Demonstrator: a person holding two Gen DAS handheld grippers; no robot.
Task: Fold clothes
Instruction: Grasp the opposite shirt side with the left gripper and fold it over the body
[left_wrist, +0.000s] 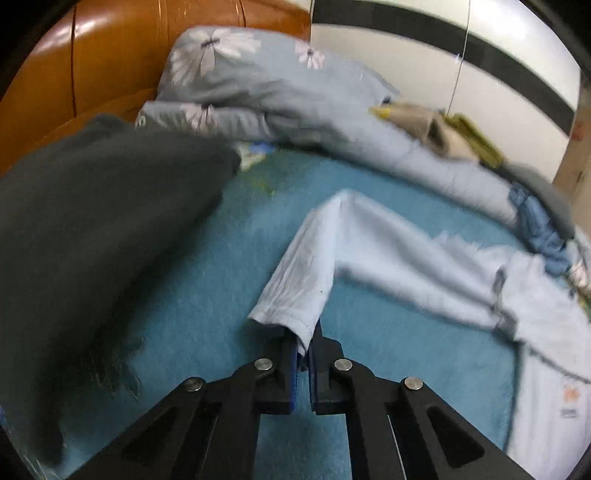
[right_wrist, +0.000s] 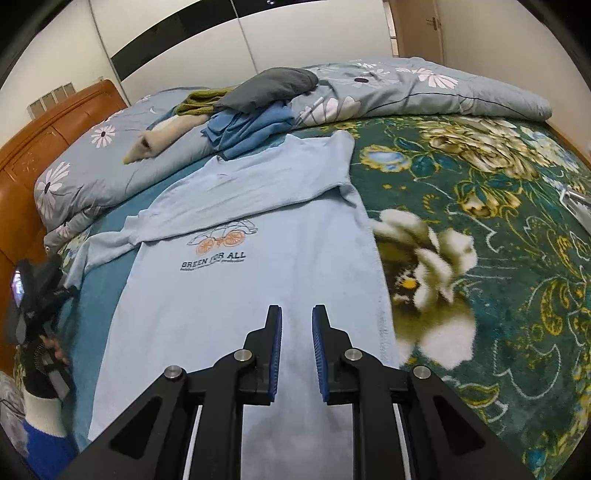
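1. A pale blue T-shirt (right_wrist: 236, 295) lay flat on the bed (right_wrist: 498, 258), print side up, its collar towards the folded floral duvet (right_wrist: 424, 92) along the far edge and its hem towards the near edge.

2. The right-hand sleeve was already folded across the chest; the other sleeve (left_wrist: 306, 266) stretched out towards the headboard (right_wrist: 55, 147) edge of the bed.

3. The left gripper (left_wrist: 303, 350) was pinched closed on the cuff of that outstretched sleeve, the cloth caught between its blue pads.

4. The right gripper (right_wrist: 296, 332) hovered over the lower middle of the shirt body, jaws a little apart, nothing between them.

5. Seen from the left gripper, the sleeve ran away from the fingers, bent, and then led right to the shirt body (left_wrist: 546, 350). So the shirt lay to the right of the tool, and the sleeve's long axis ran crosswise to the shirt's own length.

6. The left hand was the nearer one. The coming move was probably to carry the cuff across the chest, laying this sleeve over the other.

7. A heap of other clothes (right_wrist: 255, 110) sat on the duvet beyond the collar, untouched.
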